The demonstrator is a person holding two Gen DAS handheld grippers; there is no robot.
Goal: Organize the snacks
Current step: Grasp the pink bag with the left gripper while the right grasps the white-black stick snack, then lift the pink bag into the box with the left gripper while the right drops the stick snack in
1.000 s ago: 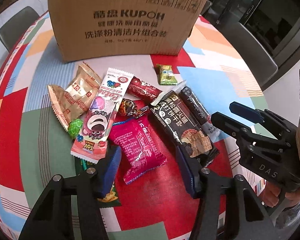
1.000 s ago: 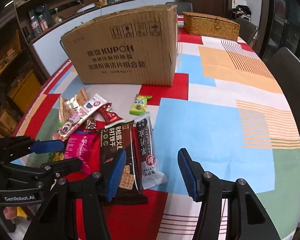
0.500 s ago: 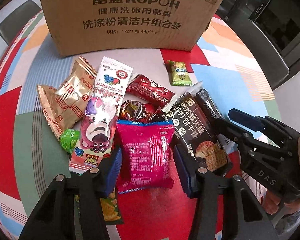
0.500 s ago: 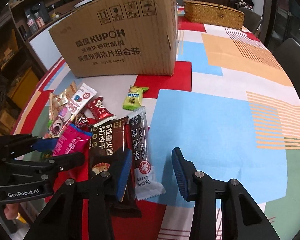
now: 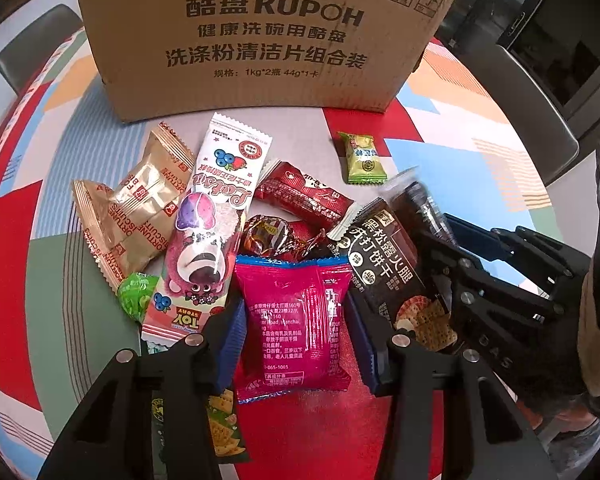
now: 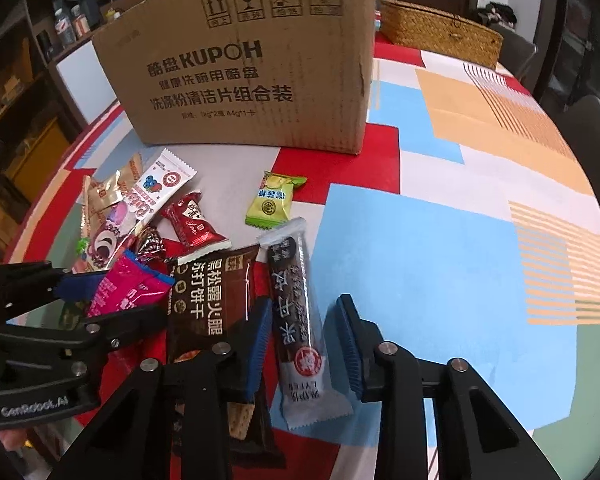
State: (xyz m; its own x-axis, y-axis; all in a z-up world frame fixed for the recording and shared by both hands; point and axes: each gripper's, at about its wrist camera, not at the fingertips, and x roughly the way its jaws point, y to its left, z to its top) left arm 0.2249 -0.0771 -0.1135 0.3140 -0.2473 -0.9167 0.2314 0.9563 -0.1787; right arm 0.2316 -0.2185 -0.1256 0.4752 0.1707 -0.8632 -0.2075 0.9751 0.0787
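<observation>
Several snack packets lie in front of a cardboard box (image 5: 260, 36). My left gripper (image 5: 296, 344) is open, its fingers either side of a magenta packet (image 5: 296, 324) on the table. My right gripper (image 6: 304, 340) is open around a long dark bar in clear wrap (image 6: 300, 320). A dark brown cracker pack (image 6: 208, 304) lies between the two. To the left lie a Lotso bear packet (image 5: 208, 240), gold fortune biscuit packets (image 5: 132, 216), a red candy (image 5: 304, 196) and a small green packet (image 5: 362, 158).
The box (image 6: 252, 64) stands at the back of the patchwork-clothed table (image 6: 440, 248). A wicker basket (image 6: 440, 36) sits behind it at the right. A green cracker pack (image 5: 220, 428) lies under my left finger. Dark chairs (image 5: 532, 92) ring the table.
Both grippers have moved forward and down. The left now straddles the magenta packet; the right, narrowed a little, now straddles the long dark bar.
</observation>
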